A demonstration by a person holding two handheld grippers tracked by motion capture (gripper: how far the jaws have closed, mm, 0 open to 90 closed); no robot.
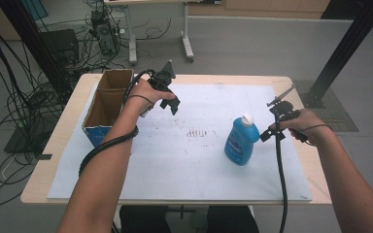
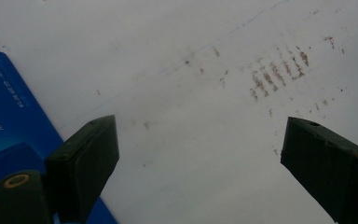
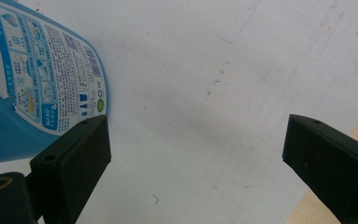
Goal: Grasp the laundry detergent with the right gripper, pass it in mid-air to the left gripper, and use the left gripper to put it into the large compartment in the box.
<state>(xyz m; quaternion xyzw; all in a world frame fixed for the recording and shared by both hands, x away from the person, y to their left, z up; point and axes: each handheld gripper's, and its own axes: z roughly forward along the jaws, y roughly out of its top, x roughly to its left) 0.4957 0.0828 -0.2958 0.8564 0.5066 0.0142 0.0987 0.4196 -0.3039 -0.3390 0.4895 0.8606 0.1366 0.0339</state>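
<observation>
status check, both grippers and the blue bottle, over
Left hand-held gripper open, empty, beside cardboard box. Right hand-held gripper open, empty, just right of blue bottle. Bottle upright on white sheet, nothing between.

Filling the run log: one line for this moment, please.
left gripper open beside cardboard box | right gripper open beside upright blue plastic bottle

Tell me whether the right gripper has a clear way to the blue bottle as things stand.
Probably yes. The right gripper hangs open just beside the blue bottle, which stands upright on the white sheet; nothing lies between them.
</observation>
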